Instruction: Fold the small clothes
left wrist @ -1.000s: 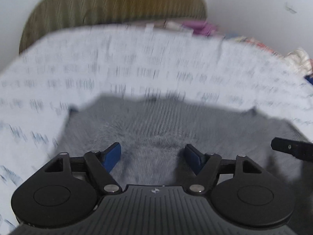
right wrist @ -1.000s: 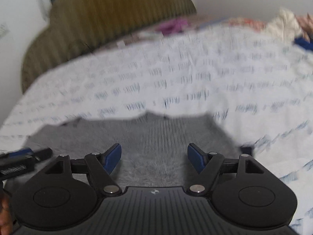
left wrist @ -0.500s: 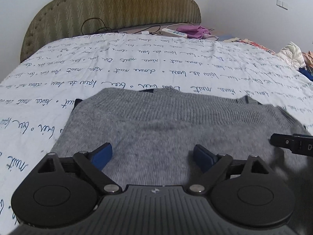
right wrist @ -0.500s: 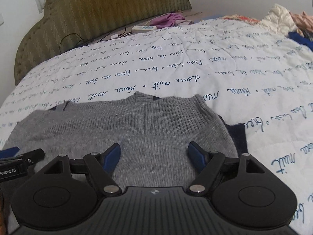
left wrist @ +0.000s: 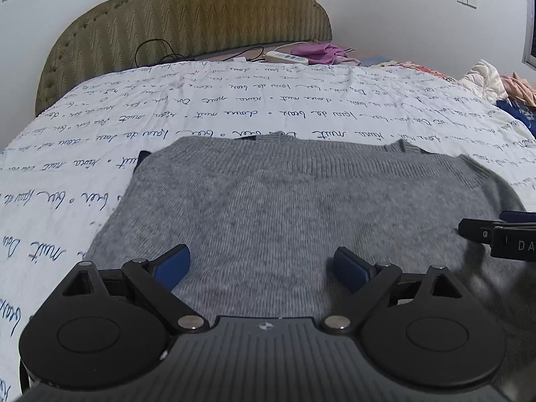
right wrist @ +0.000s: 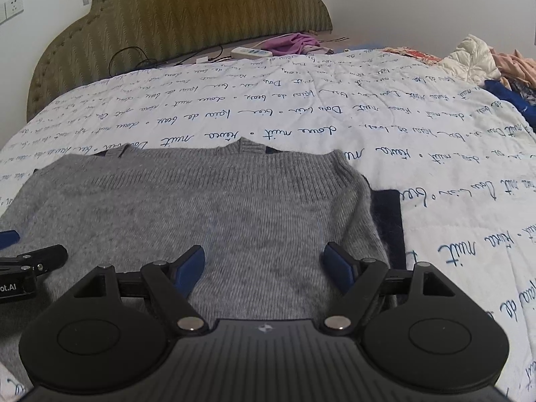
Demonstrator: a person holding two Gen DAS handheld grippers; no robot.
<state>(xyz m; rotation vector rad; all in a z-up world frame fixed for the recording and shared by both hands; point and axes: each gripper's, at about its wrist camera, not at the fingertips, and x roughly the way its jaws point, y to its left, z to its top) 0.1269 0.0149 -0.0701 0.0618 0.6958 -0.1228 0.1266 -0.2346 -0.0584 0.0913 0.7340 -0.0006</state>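
A grey knit sweater (left wrist: 284, 207) lies folded flat on the white bedspread (left wrist: 234, 107); it also shows in the right wrist view (right wrist: 201, 207). A dark navy part (right wrist: 390, 214) sticks out from under its right edge. My left gripper (left wrist: 263, 268) is open and empty just above the sweater's near left part. My right gripper (right wrist: 264, 264) is open and empty above its near right part. Each gripper's tip shows at the edge of the other's view: the right one (left wrist: 495, 231) and the left one (right wrist: 30, 261).
The bedspread (right wrist: 301, 107) carries blue script. A green padded headboard (left wrist: 187, 20) stands at the far end, with a power strip (left wrist: 286, 57), a cable and a purple cloth (left wrist: 318, 50) next to it. A pile of clothes (right wrist: 495, 63) lies at the far right.
Both grippers have pulled back and risen a little from the sweater, and the earlier motion blur is gone. The left gripper's jaws have opened wider. The sweater lies still.
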